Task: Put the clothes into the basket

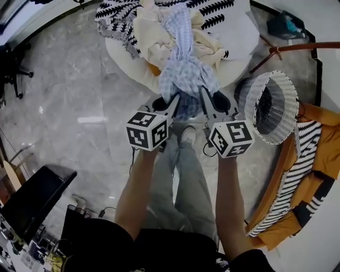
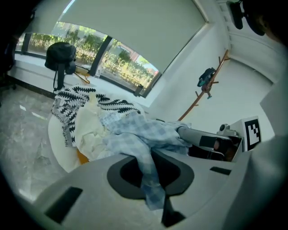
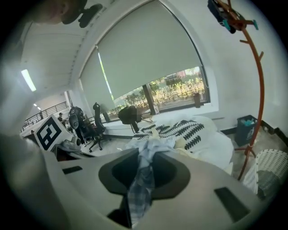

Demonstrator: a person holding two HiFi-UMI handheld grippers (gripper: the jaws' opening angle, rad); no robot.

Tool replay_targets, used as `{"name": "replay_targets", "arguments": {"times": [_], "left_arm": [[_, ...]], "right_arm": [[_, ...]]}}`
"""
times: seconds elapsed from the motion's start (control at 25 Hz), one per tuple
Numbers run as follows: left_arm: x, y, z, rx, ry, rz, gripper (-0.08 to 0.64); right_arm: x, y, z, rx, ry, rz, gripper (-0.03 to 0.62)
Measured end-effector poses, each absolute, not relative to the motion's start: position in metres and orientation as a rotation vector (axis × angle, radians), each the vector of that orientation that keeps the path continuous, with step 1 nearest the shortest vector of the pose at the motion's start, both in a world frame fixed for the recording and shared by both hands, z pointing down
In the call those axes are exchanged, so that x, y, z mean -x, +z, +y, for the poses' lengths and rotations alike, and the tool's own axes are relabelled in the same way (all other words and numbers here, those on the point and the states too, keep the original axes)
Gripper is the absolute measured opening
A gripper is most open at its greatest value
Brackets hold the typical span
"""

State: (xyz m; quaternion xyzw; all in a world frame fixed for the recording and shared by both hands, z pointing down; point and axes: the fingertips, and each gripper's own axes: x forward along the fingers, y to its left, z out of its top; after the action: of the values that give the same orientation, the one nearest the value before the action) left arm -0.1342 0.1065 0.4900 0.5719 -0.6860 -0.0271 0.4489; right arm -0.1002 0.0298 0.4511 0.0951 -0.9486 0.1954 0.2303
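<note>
- Pale marble floor [image 1: 64, 95] in a windowed room, with a round white seat [image 1: 241, 37] at its far side.
- Heaped on the round white seat: a black-and-white patterned cloth [image 1: 114, 16], a cream garment [image 1: 154, 40] and a blue checked shirt [image 1: 183, 69].
- Blue checked shirt stretched from the top of the heap out past the seat's near edge, its near end hanging clear of the cushion.
- Left gripper [image 1: 175, 101] just off the seat's near edge, jaws clamped on a bunched fold of the shirt, with cloth trailing below them.
- Right gripper [image 1: 204, 95] close beside it at that same near edge, jaws likewise pinched on the shirt, a strip of checked fabric dangling through.
- White woven basket [image 1: 289, 114] on the floor just right of the seat in the head view, mouth tilted toward the camera, well apart from the shirt.
- Wooden coat stand [image 1: 297, 48] near the seat's right edge, above the basket in the head view.
- Orange sofa [image 1: 319, 119] with a striped throw [image 1: 297, 170] further right of the seat, beyond the basket.
</note>
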Motion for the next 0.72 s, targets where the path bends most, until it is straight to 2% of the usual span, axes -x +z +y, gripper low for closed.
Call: {"name": "replay_targets", "arguments": {"times": [0.44, 0.72], "left_arm": [[0.118, 0.307, 0.101, -1.543, -0.184, -1.811, 0.037], [0.091, 0.225, 0.074, -1.680, -0.224, -1.841, 0.037]], "right_arm": [[0.076, 0.267, 0.025, -0.333, 0.406, -2.781, 0.067], [0.044, 0.177, 0.008, -0.444, 0.289, -2.895, 0.067]]}}
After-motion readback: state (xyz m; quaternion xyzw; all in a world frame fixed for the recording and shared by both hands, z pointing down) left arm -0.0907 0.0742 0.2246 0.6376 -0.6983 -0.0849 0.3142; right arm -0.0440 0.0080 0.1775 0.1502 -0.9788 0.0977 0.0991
